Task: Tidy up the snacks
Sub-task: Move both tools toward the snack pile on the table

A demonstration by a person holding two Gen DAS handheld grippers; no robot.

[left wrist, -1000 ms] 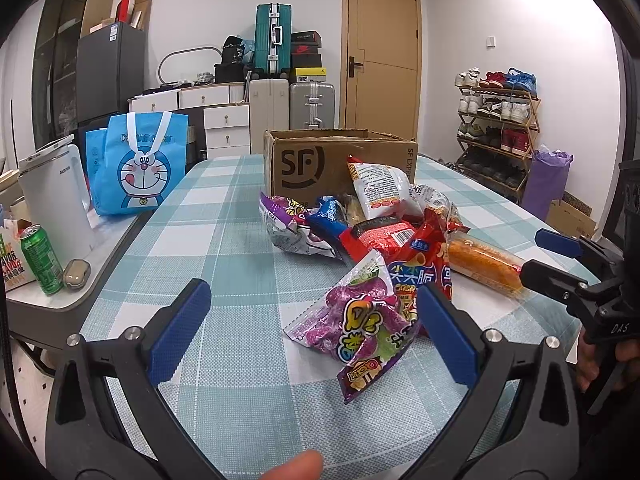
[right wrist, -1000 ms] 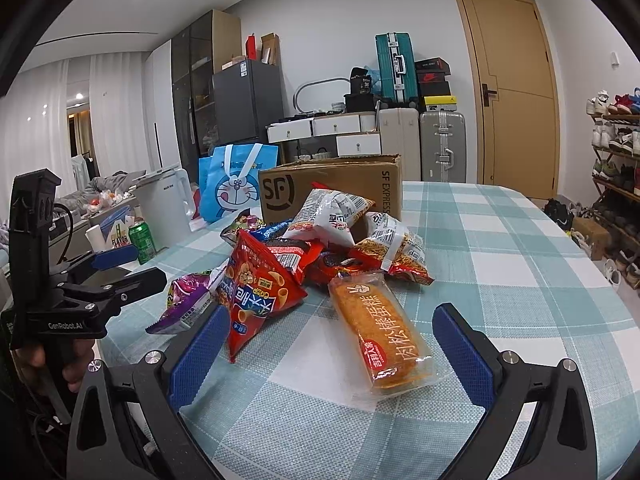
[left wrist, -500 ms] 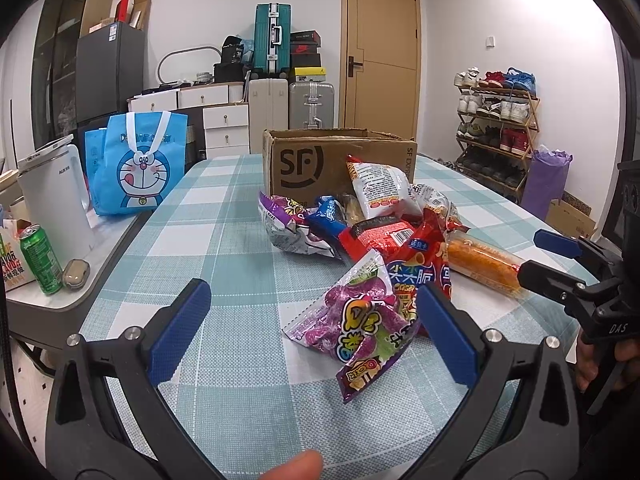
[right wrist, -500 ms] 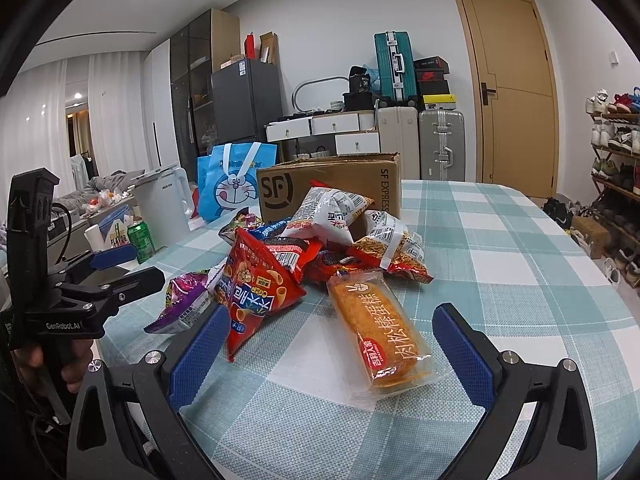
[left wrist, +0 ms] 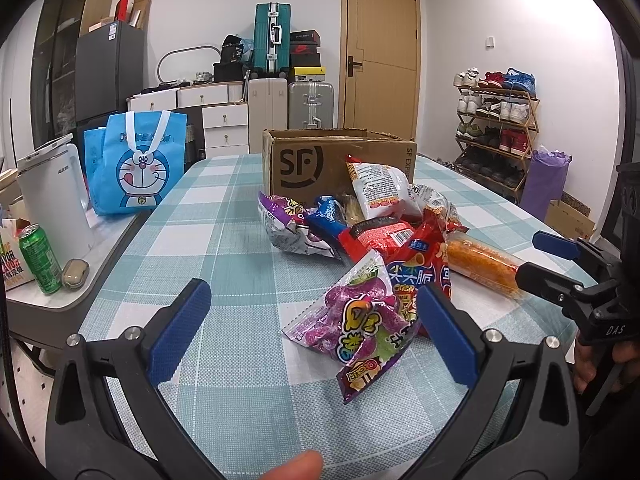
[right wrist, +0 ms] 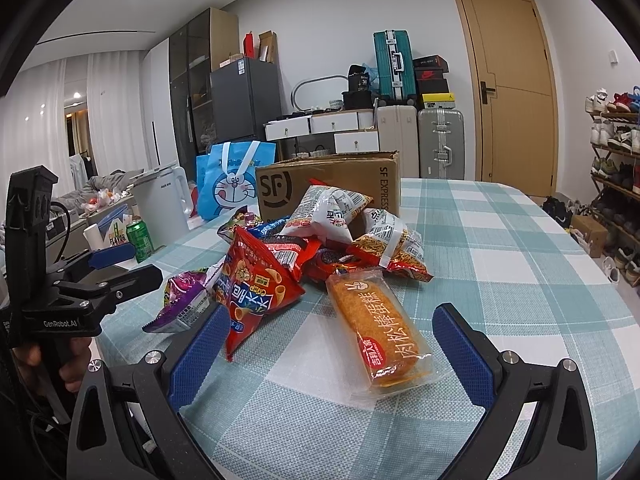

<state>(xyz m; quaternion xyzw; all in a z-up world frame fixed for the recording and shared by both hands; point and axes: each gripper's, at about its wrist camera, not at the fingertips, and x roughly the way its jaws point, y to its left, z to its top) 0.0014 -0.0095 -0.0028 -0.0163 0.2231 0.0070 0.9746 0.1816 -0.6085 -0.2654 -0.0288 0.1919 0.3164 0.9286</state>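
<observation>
A heap of snack bags lies on the checked tablecloth [left wrist: 224, 236] in front of an open SF cardboard box [left wrist: 340, 162] [right wrist: 328, 184]. Nearest my left gripper [left wrist: 316, 332] is a purple candy bag [left wrist: 356, 324], just inside its right finger; the jaws are open and hold nothing. My right gripper [right wrist: 332, 352] is open too, with an orange bread-roll packet [right wrist: 376, 332] lying between its blue pads, untouched. A red chip bag [right wrist: 256, 284] leans beside it, and a white bag [right wrist: 332, 212] tops the heap. Each gripper shows in the other's view, the right gripper [left wrist: 560, 264] and the left gripper [right wrist: 112, 268].
A side table at the left holds a white kettle [left wrist: 56, 204], a green can [left wrist: 40, 258] and a blue cartoon bag [left wrist: 140, 168]. Suitcases, drawers and a door stand behind; a shoe rack [left wrist: 496, 128] is at the right. A fingertip [left wrist: 296, 466] shows at the bottom edge.
</observation>
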